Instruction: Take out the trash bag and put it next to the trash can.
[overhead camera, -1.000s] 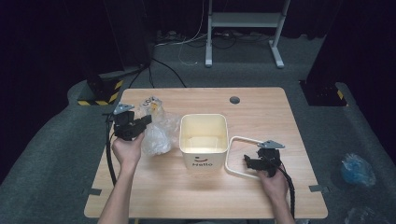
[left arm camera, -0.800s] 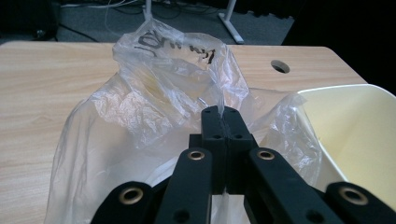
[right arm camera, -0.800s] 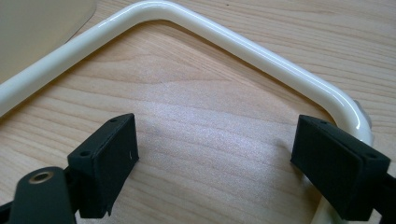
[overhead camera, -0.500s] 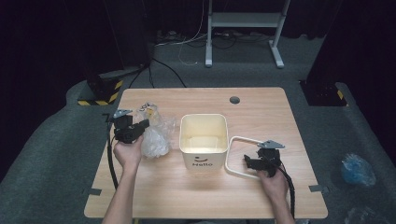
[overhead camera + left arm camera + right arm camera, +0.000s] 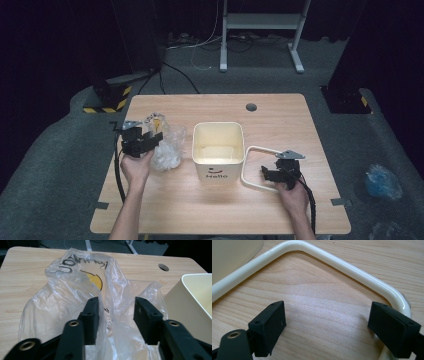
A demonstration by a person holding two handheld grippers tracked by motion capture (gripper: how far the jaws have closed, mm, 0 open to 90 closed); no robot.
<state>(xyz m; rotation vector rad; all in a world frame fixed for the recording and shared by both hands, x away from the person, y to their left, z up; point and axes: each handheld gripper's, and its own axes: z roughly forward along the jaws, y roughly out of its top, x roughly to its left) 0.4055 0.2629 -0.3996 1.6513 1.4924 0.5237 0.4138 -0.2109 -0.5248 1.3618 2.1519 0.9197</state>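
On the wooden table [image 5: 300, 125] our left gripper [image 5: 116, 312], jaws just parted, straddles the plastic bag [image 5: 75, 297], bin [image 5: 218, 150] rightward; our right gripper [image 5: 327, 322] gapes empty.

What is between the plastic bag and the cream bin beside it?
Nothing visible. The bag lies on the table just left of the bin, whose top is open. The left gripper, jaws just opened, has loose bag film between them.
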